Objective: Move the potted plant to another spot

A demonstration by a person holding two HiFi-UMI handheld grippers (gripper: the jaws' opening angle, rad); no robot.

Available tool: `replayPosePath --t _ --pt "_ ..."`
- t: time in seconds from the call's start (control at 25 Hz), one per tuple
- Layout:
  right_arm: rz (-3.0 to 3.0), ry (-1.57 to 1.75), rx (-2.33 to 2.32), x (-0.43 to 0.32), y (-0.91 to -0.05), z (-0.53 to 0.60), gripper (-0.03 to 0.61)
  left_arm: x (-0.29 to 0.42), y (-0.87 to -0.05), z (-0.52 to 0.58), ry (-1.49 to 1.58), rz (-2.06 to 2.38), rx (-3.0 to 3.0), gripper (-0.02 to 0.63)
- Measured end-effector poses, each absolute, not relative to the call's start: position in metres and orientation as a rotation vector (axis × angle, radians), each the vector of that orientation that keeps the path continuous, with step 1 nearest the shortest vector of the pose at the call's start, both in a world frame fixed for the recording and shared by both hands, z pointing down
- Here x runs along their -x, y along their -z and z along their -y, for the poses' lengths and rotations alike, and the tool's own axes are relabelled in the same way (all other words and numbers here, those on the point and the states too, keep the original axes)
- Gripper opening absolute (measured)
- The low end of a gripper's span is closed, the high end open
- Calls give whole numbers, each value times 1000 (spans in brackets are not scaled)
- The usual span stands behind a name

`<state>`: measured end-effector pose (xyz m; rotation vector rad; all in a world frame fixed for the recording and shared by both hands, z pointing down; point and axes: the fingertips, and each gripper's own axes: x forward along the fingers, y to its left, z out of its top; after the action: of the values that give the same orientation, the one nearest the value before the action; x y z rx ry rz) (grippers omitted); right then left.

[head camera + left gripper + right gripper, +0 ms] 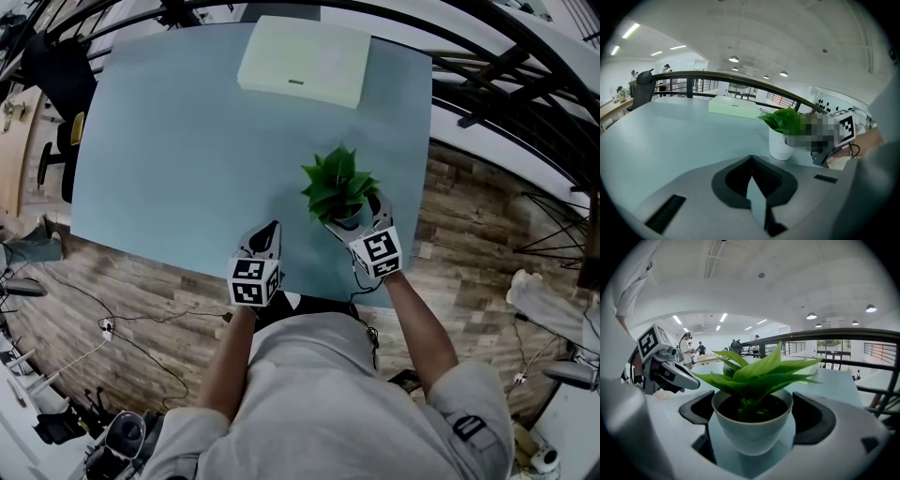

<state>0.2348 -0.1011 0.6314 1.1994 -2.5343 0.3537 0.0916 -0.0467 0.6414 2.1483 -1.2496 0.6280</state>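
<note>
A potted plant [339, 186], green leaves in a small white pot [752, 430], stands near the front right of the pale blue table [178, 141]. My right gripper [356, 214] has a jaw on each side of the pot, closed against its rim. In the right gripper view the pot fills the gap between the dark jaw pads [813, 416]. My left gripper [270, 231] hovers just left of the plant, shut, with nothing between its jaws. From the left gripper view the plant [783, 123] sits ahead and to the right.
A flat white box [305, 61] lies at the table's far edge, also in the left gripper view as the white box [733, 107]. Black railings curve behind the table. Wood floor with cables and chairs surrounds it. The table's front edge is just under my grippers.
</note>
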Motion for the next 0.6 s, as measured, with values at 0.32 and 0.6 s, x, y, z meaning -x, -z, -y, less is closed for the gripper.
replayPosePath --t 0.32,0.6 --pt "2498 -335 -1188 -247 -642 80 518 -95 -645 44 -639 1226 -2151 12" --pt "2495 -316 -1198 -242 -642 77 522 -99 -644 43 -646 1224 -2162 12"
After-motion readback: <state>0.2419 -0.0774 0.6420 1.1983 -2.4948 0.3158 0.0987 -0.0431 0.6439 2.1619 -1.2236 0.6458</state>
